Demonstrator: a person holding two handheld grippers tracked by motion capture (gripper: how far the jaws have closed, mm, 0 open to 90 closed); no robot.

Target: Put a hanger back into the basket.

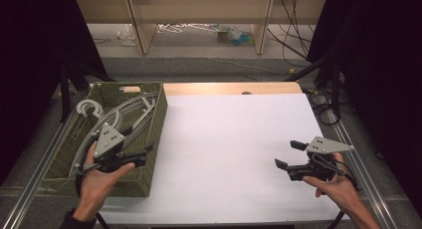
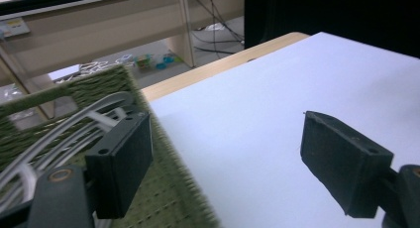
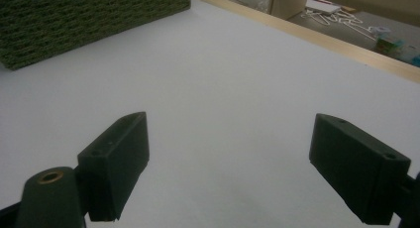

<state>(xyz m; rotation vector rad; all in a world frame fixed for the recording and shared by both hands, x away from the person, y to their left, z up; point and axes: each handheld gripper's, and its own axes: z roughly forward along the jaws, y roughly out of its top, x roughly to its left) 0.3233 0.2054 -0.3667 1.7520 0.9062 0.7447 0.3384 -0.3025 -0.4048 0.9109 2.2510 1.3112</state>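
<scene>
Olive-green woven basket [image 1: 152, 139] at the table's left edge, holding a bundle of grey plastic hangers [image 1: 119, 117], hooks toward the far left corner. Left gripper [image 1: 142, 157] over the basket's near right part, jaws spread, nothing between them. Right gripper [image 1: 290, 154] near the right edge above the white table sheet [image 1: 229, 139], jaws spread wide, empty, well apart from the basket.

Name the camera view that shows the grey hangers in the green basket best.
The high view: the hangers lie fully visible from above, hook toward the far-left corner of the basket. The left gripper view catches just a few pale curved bars behind a jaw. The right gripper view gives the basket's outer wall, hiding them.
</scene>
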